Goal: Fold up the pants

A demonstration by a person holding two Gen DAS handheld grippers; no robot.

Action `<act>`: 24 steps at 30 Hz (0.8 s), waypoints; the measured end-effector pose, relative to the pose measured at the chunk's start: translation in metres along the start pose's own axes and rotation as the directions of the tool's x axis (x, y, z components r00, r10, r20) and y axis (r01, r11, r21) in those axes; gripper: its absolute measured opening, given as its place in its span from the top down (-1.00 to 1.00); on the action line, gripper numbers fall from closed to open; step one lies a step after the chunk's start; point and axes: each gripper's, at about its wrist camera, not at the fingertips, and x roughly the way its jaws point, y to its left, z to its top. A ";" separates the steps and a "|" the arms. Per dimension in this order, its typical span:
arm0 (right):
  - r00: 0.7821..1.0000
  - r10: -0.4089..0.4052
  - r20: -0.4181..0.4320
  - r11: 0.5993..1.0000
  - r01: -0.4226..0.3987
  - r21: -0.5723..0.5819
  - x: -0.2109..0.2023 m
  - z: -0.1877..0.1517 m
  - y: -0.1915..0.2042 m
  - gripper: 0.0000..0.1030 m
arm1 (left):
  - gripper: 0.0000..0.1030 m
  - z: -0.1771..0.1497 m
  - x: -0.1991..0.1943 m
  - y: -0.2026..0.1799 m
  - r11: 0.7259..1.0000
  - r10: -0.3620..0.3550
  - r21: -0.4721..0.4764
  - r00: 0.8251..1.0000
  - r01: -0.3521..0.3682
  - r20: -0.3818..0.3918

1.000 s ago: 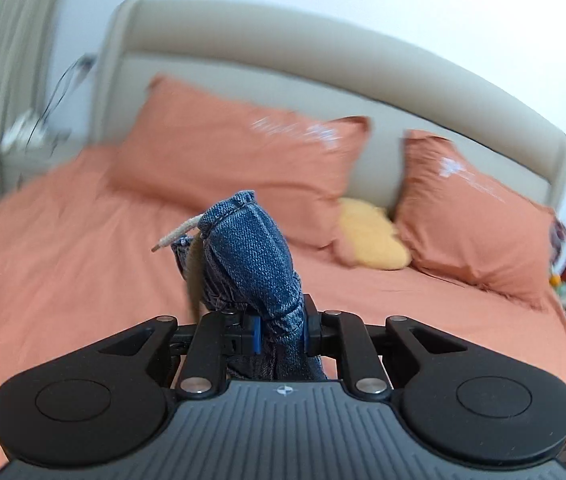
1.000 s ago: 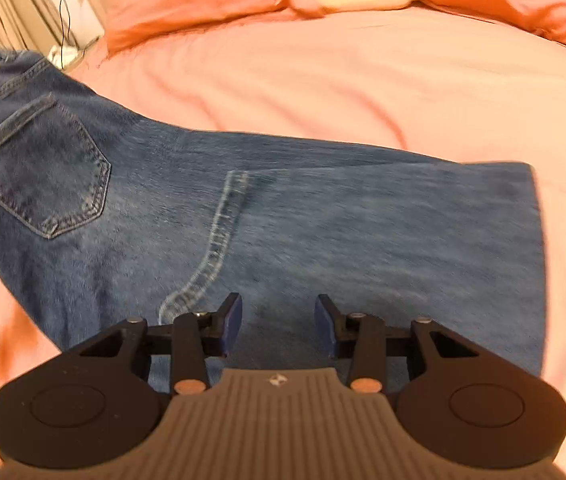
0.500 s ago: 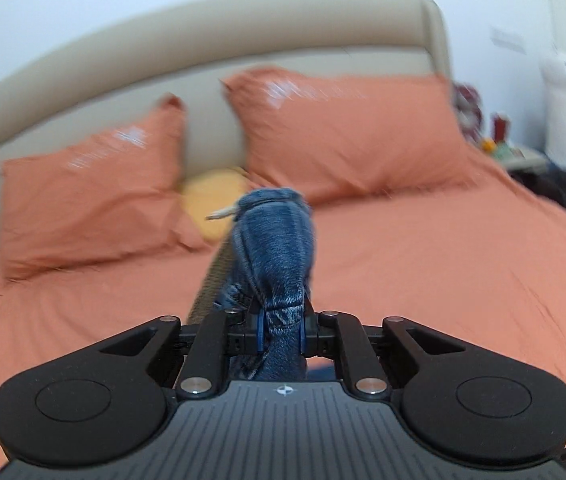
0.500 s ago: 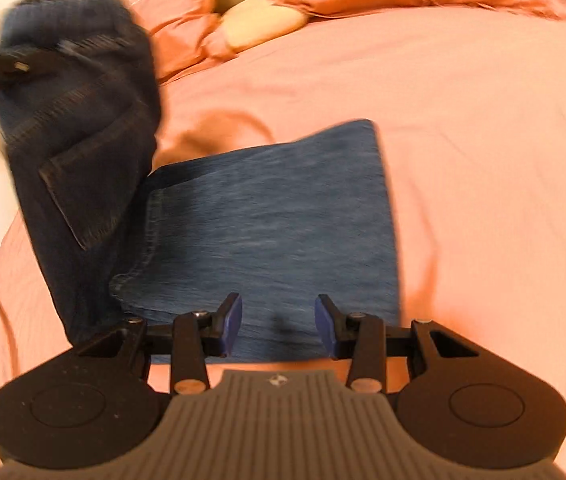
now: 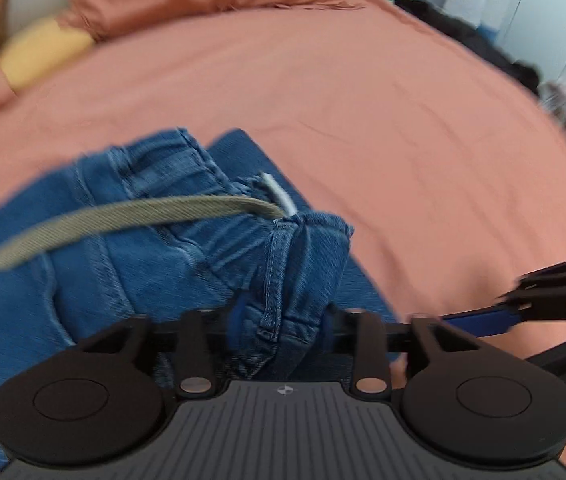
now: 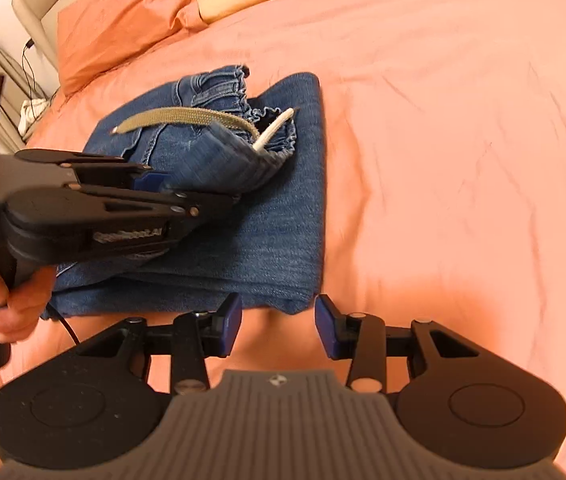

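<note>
A pair of blue denim pants [image 6: 243, 208] lies folded into a thick rectangle on a salmon-orange bedsheet [image 6: 463, 160], with orange pillows [image 6: 123, 20] at the head of the bed. The elastic waistband end sits on top of the lower layers, bunched and not yet flat, with a flat khaki drawstring [image 6: 187, 118] curling loose across it.

The left gripper [image 5: 279, 320], a black 2-finger tool held in a person's hand [image 6: 7, 292], reaches in over the stack from its left side. Its jaws have just been opening: the gathered waistband [image 5: 303, 264] sits between the blue pads, but they look slack around it, not pinching.

The right gripper [image 6: 277, 322] hovers at the near edge of the stack, jaws parted with nothing between them and only sheet beneath.

The relation that matters for the next move: the folded stack's long axis runs away from the right gripper toward the pillows, and its near right corner lies just ahead of that gripper's left pad. The left gripper is nearer the waistband. Pulling it clear may drag the top layer askew; the right one looks well placed to press or square the near edge.
</note>
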 end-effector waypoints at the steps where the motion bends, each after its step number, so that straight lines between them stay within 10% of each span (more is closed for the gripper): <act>1: 1.000 0.000 -0.001 1.000 0.000 -0.002 -0.001 -0.001 0.000 0.27 | 0.04 0.002 -0.004 0.008 0.999 -0.031 -0.017 1.000 0.031 -0.002; 8: 0.998 0.017 0.056 1.000 -0.017 -0.003 -0.018 0.018 0.011 0.07 | -0.19 0.004 -0.050 0.056 0.967 -0.238 -0.086 0.970 0.241 0.049; 16: 0.992 0.051 0.116 0.998 -0.056 0.041 -0.007 0.072 0.034 0.09 | -0.20 -0.006 -0.098 0.127 0.997 -0.030 -0.065 0.995 0.036 0.096; 24: 0.999 -0.032 0.000 0.997 0.032 0.064 0.071 0.103 0.034 0.11 | -0.20 -0.047 -0.103 0.214 0.977 0.070 -0.203 0.997 -0.060 0.043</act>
